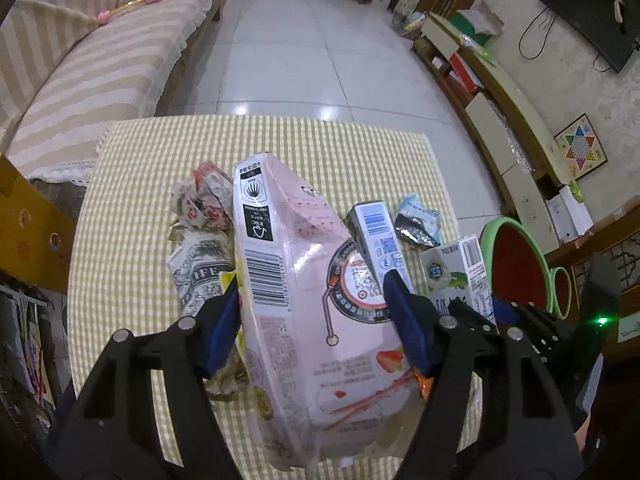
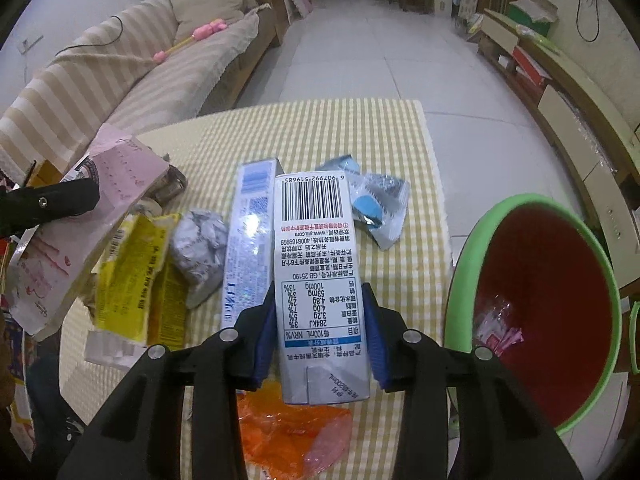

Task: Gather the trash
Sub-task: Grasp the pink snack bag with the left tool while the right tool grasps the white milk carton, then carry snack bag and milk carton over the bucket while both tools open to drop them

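Observation:
My left gripper [image 1: 314,300] is shut on a large pink snack box [image 1: 304,288], lifted above the checked table [image 1: 328,148]; the same box [image 2: 100,208] shows at the left of the right wrist view. My right gripper [image 2: 320,304] is shut on a small white milk carton [image 2: 318,280], held above the table; the carton [image 1: 460,272] also appears in the left wrist view. On the table lie a blue-white box [image 2: 250,236], a yellow wrapper [image 2: 136,276], a crumpled silver wrapper [image 2: 198,252], a blue foil packet [image 2: 376,204], an orange wrapper [image 2: 292,432] and crumpled paper [image 1: 200,208].
A green-rimmed red bin [image 2: 540,312] stands right of the table, with a pink wrapper [image 2: 500,332] inside. A striped sofa [image 1: 80,68] runs along the left. A low TV cabinet [image 1: 500,92] lines the right wall. White tiled floor [image 1: 304,40] lies beyond the table.

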{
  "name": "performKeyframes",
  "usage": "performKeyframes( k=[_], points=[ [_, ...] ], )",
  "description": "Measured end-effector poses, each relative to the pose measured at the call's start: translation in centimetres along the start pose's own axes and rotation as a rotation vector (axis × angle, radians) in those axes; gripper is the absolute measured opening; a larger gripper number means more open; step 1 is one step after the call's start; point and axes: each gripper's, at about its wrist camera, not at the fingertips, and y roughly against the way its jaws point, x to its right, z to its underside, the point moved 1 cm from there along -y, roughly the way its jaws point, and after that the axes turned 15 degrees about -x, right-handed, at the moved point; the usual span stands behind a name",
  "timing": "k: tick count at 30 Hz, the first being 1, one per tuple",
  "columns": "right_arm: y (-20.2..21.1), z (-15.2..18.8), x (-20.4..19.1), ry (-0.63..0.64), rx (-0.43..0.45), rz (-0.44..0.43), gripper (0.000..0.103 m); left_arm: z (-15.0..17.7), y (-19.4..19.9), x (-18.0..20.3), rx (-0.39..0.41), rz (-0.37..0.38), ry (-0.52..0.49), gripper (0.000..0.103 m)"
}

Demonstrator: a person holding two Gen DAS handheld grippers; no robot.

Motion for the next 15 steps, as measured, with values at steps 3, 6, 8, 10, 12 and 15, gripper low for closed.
performKeyframes(
  k=[3,6,8,10,12,15],
  points=[
    [1.1,0.1,-0.2,0.004,0.017,-0.004,0.037,0.1,1.0,0.1,0.019,0.002,-0.003,0.066],
    [2.1,0.4,-0.4,0.003,0.035,-0.007,0.037,0.1,1.9,0.5,0.032,0.009,-0.010,0.066],
    [2.6,0.7,-0.3,-0.001,0.044,-0.010,0.037,0.2,2.4,1.0,0.041,0.012,-0.019,0.066],
    [3.2,1.1,-0.1,-0.003,0.054,-0.007,0.037,0.2,2.7,1.4,0.051,0.012,-0.030,0.066],
    [3.8,1.3,0.0,-0.008,0.064,-0.002,0.037,0.4,3.0,1.9,0.060,0.014,-0.041,0.066],
    [4.8,1.7,0.5,-0.029,0.080,-0.003,0.037,0.6,3.1,2.7,0.064,0.021,-0.058,0.066]
  ],
)
